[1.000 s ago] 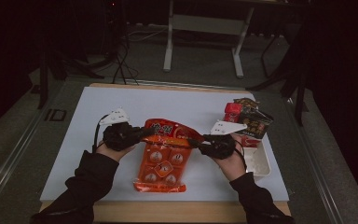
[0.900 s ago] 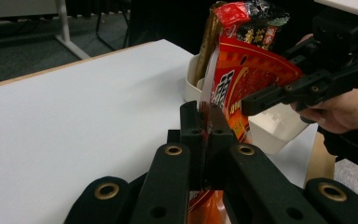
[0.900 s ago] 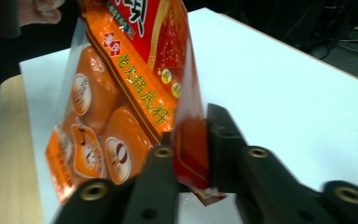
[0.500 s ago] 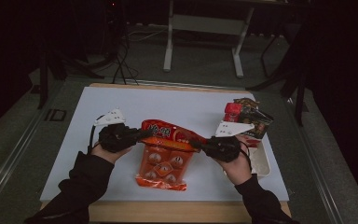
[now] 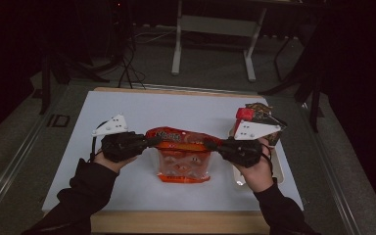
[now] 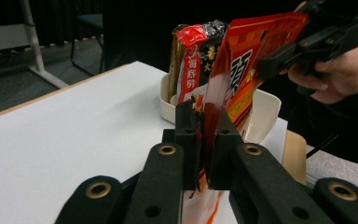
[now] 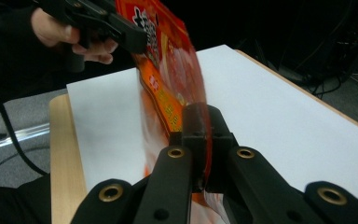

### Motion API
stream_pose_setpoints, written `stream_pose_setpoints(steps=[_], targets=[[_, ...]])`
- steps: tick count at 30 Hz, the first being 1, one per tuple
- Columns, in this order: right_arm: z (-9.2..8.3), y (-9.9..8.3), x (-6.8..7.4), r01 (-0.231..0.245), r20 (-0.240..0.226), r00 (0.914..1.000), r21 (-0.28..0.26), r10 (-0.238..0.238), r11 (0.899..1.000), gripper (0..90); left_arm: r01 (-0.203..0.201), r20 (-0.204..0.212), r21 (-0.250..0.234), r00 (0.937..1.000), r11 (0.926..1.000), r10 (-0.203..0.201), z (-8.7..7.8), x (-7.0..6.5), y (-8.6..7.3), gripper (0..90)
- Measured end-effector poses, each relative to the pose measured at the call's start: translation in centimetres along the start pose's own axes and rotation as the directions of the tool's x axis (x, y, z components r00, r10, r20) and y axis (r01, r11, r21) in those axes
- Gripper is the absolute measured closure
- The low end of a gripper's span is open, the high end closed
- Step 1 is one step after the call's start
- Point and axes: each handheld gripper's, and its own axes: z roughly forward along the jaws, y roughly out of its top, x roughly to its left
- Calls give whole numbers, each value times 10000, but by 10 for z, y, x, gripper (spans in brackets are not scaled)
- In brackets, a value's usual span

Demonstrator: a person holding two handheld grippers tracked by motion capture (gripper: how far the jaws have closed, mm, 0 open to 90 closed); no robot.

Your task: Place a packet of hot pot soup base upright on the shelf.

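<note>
Since the earlier frame the orange snack bag [image 5: 183, 155] has come up off the tabletop [image 5: 186, 110], its right corner raised by the right hand-held gripper [image 5: 211, 144]. The left hand-held gripper [image 5: 152, 142] is clamped on the bag's other top corner; the right one is clamped too. A white tray [image 6: 265, 112] of upright packets [image 6: 193, 60] stands just beyond the right hand. The left gripper view shows those packets' print, which the high view blurs.

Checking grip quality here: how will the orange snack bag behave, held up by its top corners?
Probably floppy: the orange snack bag hangs slack between the left gripper and right gripper. Its glossy film looks slippery. Likely light, since two edge pinches carry it.
</note>
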Motion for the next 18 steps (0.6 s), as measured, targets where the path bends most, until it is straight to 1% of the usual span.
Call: stream_pose_setpoints(steps=[1, 2, 3, 4, 5, 6, 7, 8, 9, 10, 12, 14, 15, 16, 17, 18], targets=[[-2, 2, 0, 88, 59, 9999, 0, -88, 10000, 900, -35, 19, -27, 10000, 10000, 36, 1, 0, 0, 823], [-3, 4, 0, 39, 43, 10000, -58, -39, 10000, 900, -3, 29, -69, 10000, 10000, 3, 2, -1, 0, 819], [-5, 6, -1, 98, 86, 9999, -33, -98, 9999, 900, 43, 47, -158, 10000, 9999, -42, 2, 0, 0, 797], [-6, 8, -1, 74, 130, 9999, -67, -74, 10000, 900, 150, 91, -236, 9998, 9996, -147, 3, 0, 0, 761], [-7, 9, -2, -38, 68, 10000, -73, 39, 10000, 900, 289, 169, -360, 9995, 9989, -283, 3, 1, 0, 757], [-8, 11, -2, -20, 184, 9998, -18, 20, 10000, 900, 341, 274, -546, 9991, 9979, -326, 4, 1, -1, 714], [-9, 12, -2, 36, 278, 9996, 17, -36, 10000, 900, 351, 275, -619, 9991, 9975, -334, 4, 0, -1, 649], [-9, 13, -2, -54, 207, 9998, 48, 53, 10000, 900, 322, 142, -716, 9994, 9969, -312, 3, -1, -1, 595], [-10, 13, -2, -33, 333, 9994, 27, 32, 10000, 900, 331, 140, -876, 9994, 9956, -320, 2, -2, -1, 583], [-11, 14, -2, -38, 298, 9995, 40, 37, 10000, 900, 363, 134, -991, 9993, 9944, -352, 2, -2, -2, 531], [-13, 15, -2, -108, 333, 9994, -58, 109, 9999, 900, 531, 185, -970, 9985, 9939, -516, 0, -2, -2, 437], [-16, 16, -2, -71, 415, 9991, -176, 78, 9998, 900, 633, 27, -944, 9980, 9935, -634, -1, -1, -3, 307], [-18, 17, -3, -108, 381, 9992, -255, 118, 9996, 900, 780, -1, -1028, 9969, 9916, -785, -1, -1, -5, 265], [-20, 19, -3, -17, 464, 9989, -289, 31, 9996, 900, 742, 104, -939, 9972, 9928, -735, -2, 1, -8, 233], [-22, 21, -3, -6, 427, 9991, -427, 25, 9991, 900, 707, 31, -912, 9975, 9933, -707, -1, 1, -10, 150], [-23, 22, -3, 43, 392, 9992, -426, -26, 9991, 900, 688, -185, -852, 9973, 9940, -706, -1, 1, -13, 132]])
